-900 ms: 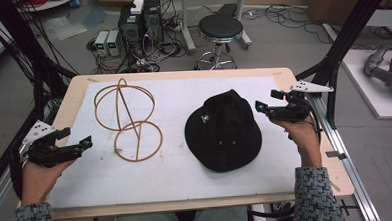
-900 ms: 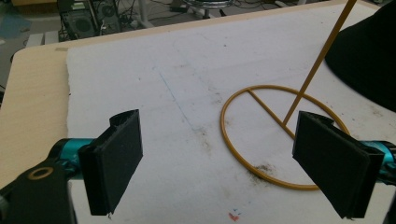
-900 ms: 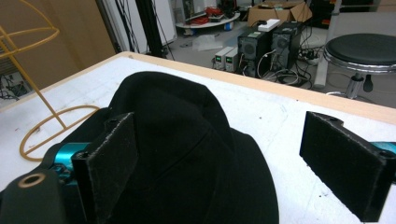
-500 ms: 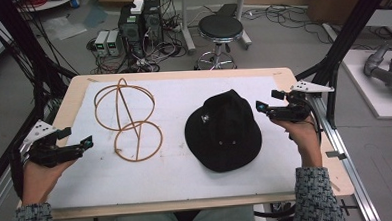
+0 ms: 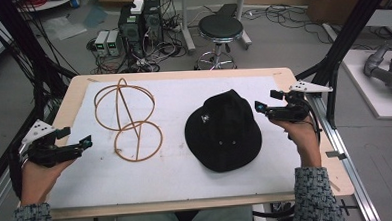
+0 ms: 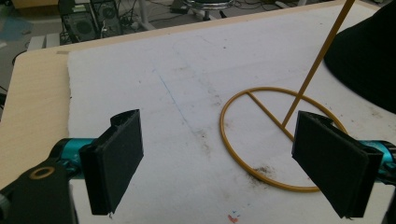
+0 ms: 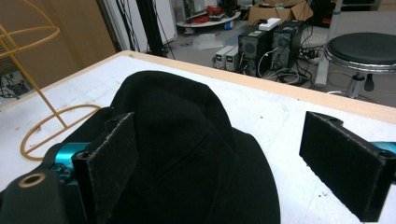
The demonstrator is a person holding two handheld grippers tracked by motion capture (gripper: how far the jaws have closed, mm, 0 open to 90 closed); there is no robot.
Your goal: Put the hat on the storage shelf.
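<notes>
Nearest the person: both forearms come in over the desk (image 5: 73, 91) front edge, sleeves resting low, prob. for steadiness. Left gripper (image 5: 80, 143) sits at the left margin of the white sheet (image 5: 183, 91), fingers (image 6: 114, 163) spread wide w/ nothing between them, aimed toward the base ring of the wire hat stand (image 5: 129, 121). In the left gripper view the ring lies just ahead, right of centre, w/ the upright rod rising from it; looks like this hand is set to steady or grab the stand.

Right gripper (image 5: 264, 107) is at the right side, fingers (image 7: 343, 158) also wide & empty, pointing at the black hat (image 5: 224, 132). Right gripper view: one pad is already alongside the brim, other out over bare sheet, so the brim edge is roughly lined up for a pinch, though not touching as far as I can tell.

Mid-desk: hat lies crown up on the sheet, right of centre, apart from the stand. Stand is upright left of centre, globe top free, presumably to take the hat.

Beyond the desk: stool (image 5: 220, 29), PC boxes (image 5: 140, 18), cables on floor.
</notes>
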